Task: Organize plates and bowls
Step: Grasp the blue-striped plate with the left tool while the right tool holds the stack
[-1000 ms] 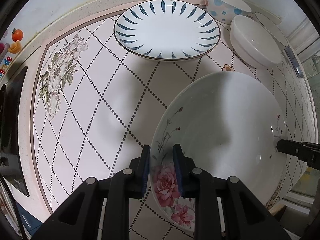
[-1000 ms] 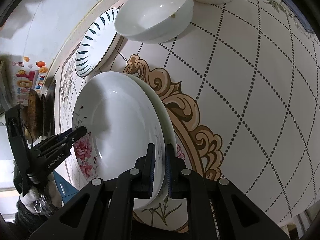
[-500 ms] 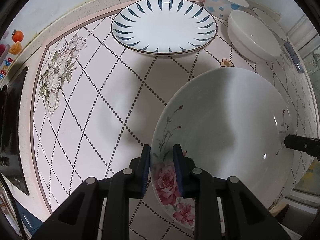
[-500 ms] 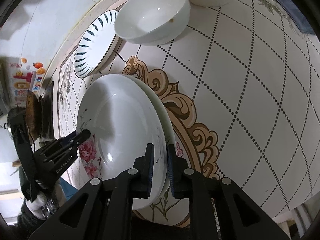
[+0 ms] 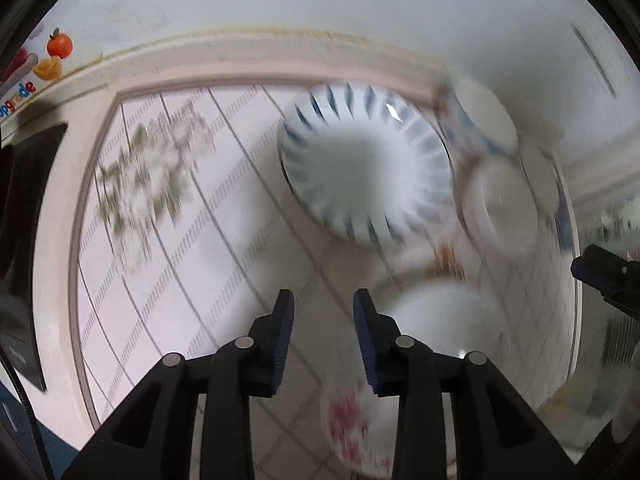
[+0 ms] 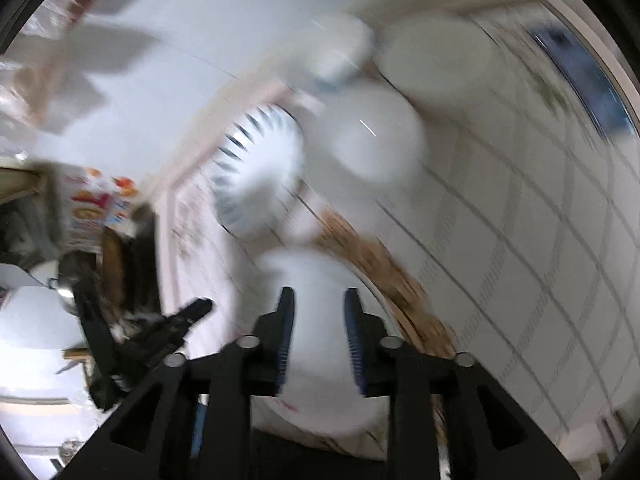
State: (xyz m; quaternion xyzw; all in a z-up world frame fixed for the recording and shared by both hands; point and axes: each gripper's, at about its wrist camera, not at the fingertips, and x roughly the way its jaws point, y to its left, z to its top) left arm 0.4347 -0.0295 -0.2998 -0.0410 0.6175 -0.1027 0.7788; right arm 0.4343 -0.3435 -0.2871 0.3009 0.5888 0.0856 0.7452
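Plate (image 5: 436,328) lies below both opening claws, left (image 5: 324,312) and right (image 6: 318,308), released.

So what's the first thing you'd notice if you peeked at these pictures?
Probably the white plate with blue stripes, sitting on the tiled counter near the back wall, with plain white bowls beside it. Next, the two black grippers up front: the left gripper and right gripper are both opening, nothing pinched, above a big plate with pink roses. Everything looks smeared with blur.
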